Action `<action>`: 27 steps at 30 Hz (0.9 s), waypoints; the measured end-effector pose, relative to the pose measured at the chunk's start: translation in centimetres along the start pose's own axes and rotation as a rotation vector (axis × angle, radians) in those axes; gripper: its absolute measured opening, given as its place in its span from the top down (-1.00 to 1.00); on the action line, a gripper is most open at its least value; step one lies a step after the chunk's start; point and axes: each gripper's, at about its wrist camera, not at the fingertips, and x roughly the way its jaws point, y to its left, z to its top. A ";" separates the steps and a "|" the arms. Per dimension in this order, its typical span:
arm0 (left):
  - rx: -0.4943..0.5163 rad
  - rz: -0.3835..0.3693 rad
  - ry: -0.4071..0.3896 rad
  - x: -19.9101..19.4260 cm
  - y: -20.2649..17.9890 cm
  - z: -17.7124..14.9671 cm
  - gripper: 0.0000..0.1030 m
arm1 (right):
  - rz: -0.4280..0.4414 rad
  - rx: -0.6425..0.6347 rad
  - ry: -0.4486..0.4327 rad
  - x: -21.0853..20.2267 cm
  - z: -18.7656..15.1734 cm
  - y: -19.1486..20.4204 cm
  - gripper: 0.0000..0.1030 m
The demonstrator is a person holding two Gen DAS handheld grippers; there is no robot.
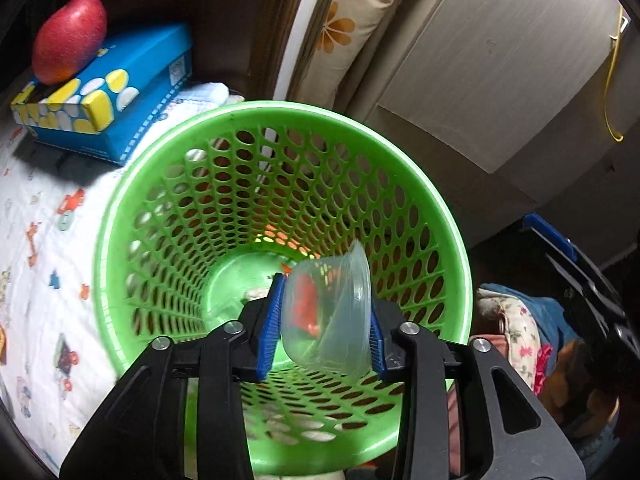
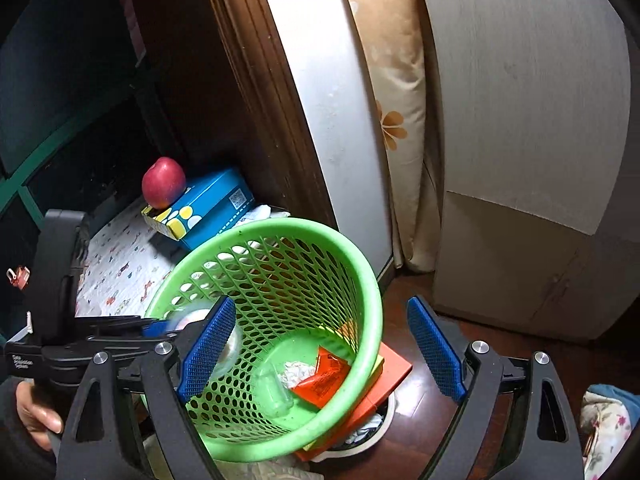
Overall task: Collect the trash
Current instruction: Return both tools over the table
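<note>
Dark wood flooring and a pale cupboard fill this cramped corner, with a flowered curtain hanging just past the bin. Closest in, the left gripper is clamped on a clear plastic cup, tipped on its side between the blue pads, one pad on its base and the other at its rim. It hangs right over the mouth of the green basket, which looks to me like the spot for letting go so the cup falls inside. The right gripper sits with its jaws wide apart and nothing between them, just in front of the basket's near rim; my guess is it waits its turn or stands ready to steady the bin. Down in the basket, below and ahead of that gripper, lie a red wrapper, a crumpled white tissue and another clear plastic piece, so some rubbish is already in. The basket is tilted, propped on an orange box underneath. Farther out, beyond the basket on a patterned white cloth, a blue tissue box carries a red apple, well apart from the action.
</note>
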 end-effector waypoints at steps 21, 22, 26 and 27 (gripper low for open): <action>-0.048 0.133 -0.157 -6.9 3.6 -2.1 -0.14 | 0.079 -0.048 0.001 -0.8 -0.5 3.6 -0.64; -0.054 0.146 -0.169 -7.6 4.1 -2.4 -0.16 | 0.090 -0.060 0.003 -0.8 -0.6 4.3 -0.64; -0.094 0.206 -0.200 -10.0 6.5 -4.0 -0.26 | 0.130 -0.105 0.012 -0.5 -0.7 7.2 -0.64; -0.110 0.228 -0.205 -10.7 7.4 -4.6 -0.29 | 0.136 -0.113 0.014 -0.5 -0.8 7.7 -0.64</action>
